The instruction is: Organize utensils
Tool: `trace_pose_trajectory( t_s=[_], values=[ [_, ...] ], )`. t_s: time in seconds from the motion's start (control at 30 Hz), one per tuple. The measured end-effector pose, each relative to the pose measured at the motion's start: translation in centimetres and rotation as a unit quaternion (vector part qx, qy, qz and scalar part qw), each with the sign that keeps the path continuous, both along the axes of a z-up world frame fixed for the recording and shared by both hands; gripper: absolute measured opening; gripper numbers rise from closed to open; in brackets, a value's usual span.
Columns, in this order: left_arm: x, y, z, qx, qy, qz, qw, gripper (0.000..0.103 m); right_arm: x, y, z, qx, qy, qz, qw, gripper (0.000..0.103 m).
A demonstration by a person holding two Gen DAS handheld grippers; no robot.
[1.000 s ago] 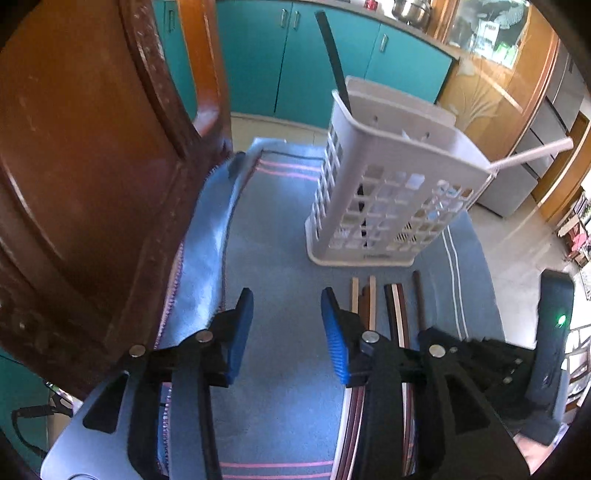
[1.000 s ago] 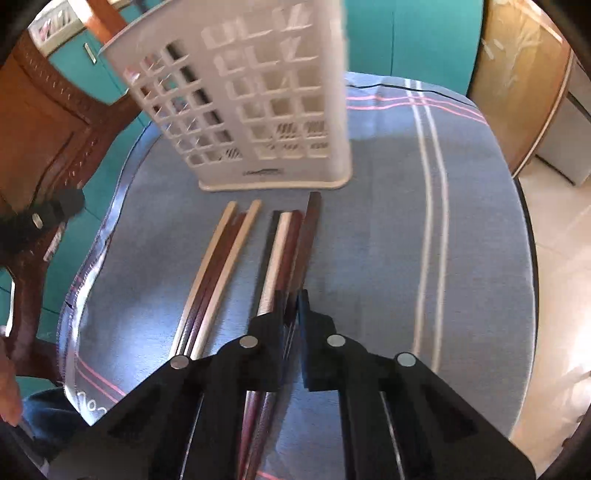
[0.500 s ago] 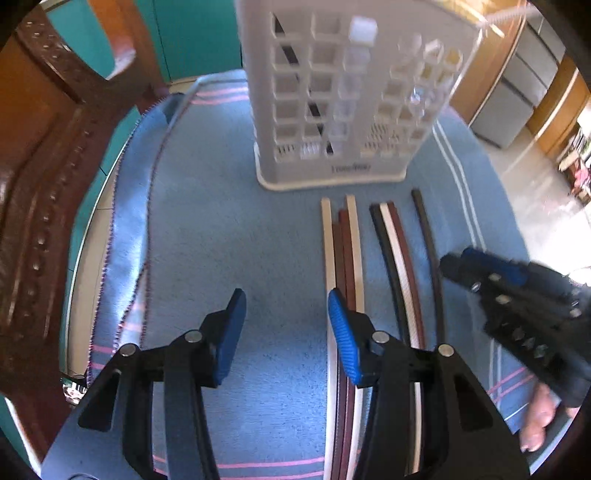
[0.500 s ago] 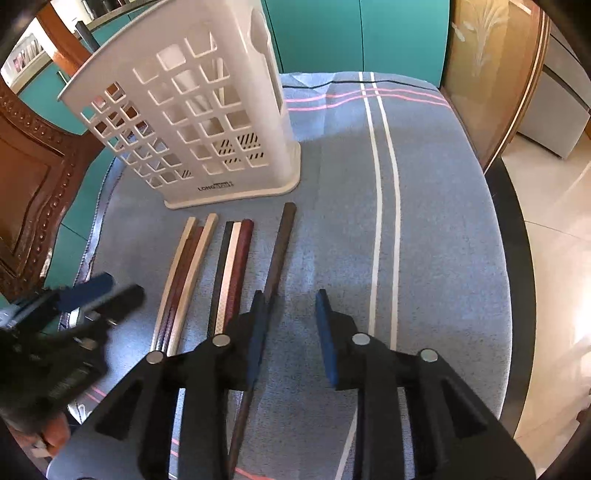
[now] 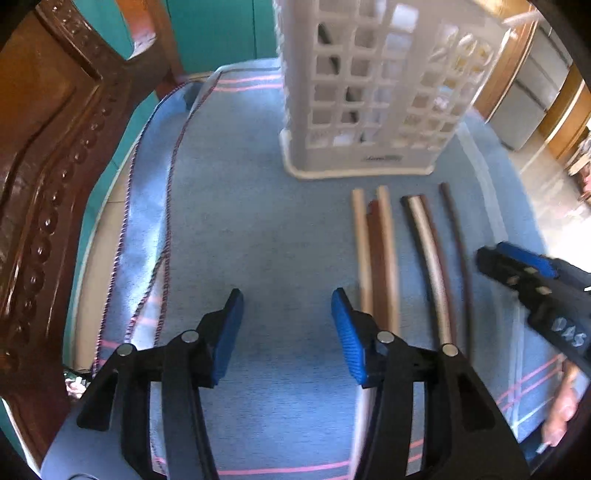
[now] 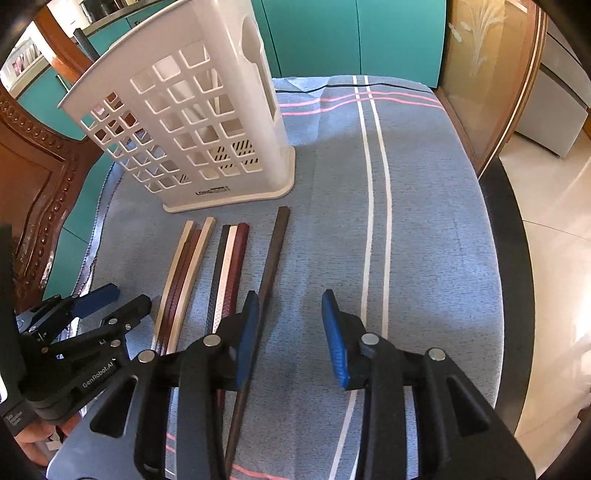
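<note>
My left gripper has its jaws wide apart and holds nothing; it hovers over the blue cloth, and its blue pads touch no stick. Just to the right of its right finger lies the first group of chopsticks: two pale ones with a reddish-brown one between them, all touching. A little further right is the second group, a black one, a silvery-white one and a dark red one, side by side. The single dark chopstick lies alone beyond them, and near it the tip of my right gripper comes in from the right edge.

My right gripper also has its jaws wide apart, with nothing between them. Its left finger is over the lower part of the single dark chopstick; I cannot tell if it touches it. To the left lie the three-coloured group and then the pale and brown group, and my left gripper is at the left edge, near this last group.

All the sticks point toward the white utensil basket, which stands upright on the cloth just beyond their far ends, without touching them. A black handle sticks out from its top. White stripes run along the cloth to the right of my right gripper. A carved wooden chair stands at the left side of the table, and teal cabinets are behind.
</note>
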State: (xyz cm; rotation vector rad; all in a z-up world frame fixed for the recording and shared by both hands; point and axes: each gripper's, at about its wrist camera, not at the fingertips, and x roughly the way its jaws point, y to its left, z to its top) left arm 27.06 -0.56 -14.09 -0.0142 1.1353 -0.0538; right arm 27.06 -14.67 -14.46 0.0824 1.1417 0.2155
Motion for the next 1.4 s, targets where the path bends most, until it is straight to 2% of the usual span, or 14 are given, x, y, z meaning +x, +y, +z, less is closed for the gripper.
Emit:
trace_pose_trajectory(
  t_s=[0.03, 0.13, 0.23, 0.3, 0.6, 0.73, 0.97, 1.13, 1.3, 1.4],
  values=[
    [-0.2, -0.3, 0.3, -0.009, -0.004, -0.010, 0.9999, 0.051, 0.0, 0.1, 0.0, 0.000, 0.000, 0.001, 1.000, 0.035],
    [0.0, -1.2, -0.3, 0.003, 0.002, -0.024, 0.9997, 0.052, 0.0, 0.3, 0.0, -0.002, -0.002, 0.002, 1.000, 0.039],
    [-0.1, -1.2, -0.4, 0.005, -0.001, -0.022, 0.9997, 0.052, 0.0, 0.3, -0.1, -0.006, 0.000, 0.003, 1.000, 0.040],
    [0.1, -0.8, -0.9, 0.021, 0.010, -0.009, 0.9997, 0.052, 0.0, 0.2, -0.2, -0.008, 0.001, 0.002, 1.000, 0.040],
    [-1.0, 0.2, 0.3, -0.015, -0.007, -0.022, 0.9996, 0.052, 0.1, 0.4, -0.2, -0.011, 0.001, 0.002, 1.000, 0.041],
    [-1.4, -0.7, 0.1, -0.009, -0.005, -0.037, 0.9993, 0.053, 0.0, 0.6, -0.3, -0.015, 0.002, 0.005, 1.000, 0.041],
    [-0.9, -0.2, -0.1, -0.024, 0.007, -0.015, 0.9996, 0.050, 0.1, 0.2, -0.6, -0.019, 0.005, 0.001, 1.000, 0.045],
    [-1.4, -0.3, 0.0, -0.013, 0.005, -0.013, 0.9998, 0.054, 0.1, 0.2, -0.7, -0.020, 0.005, 0.003, 1.000, 0.046],
    [-1.5, -0.1, 0.2, 0.019, -0.001, 0.008, 0.9998, 0.054, -0.1, 0.4, -1.0, -0.026, 0.007, 0.007, 1.000, 0.046],
    [-1.4, 0.0, 0.2, 0.025, -0.003, 0.008, 0.9997, 0.054, -0.1, 0.7, -1.0, -0.032, 0.004, 0.011, 0.999, 0.046]
  ],
)
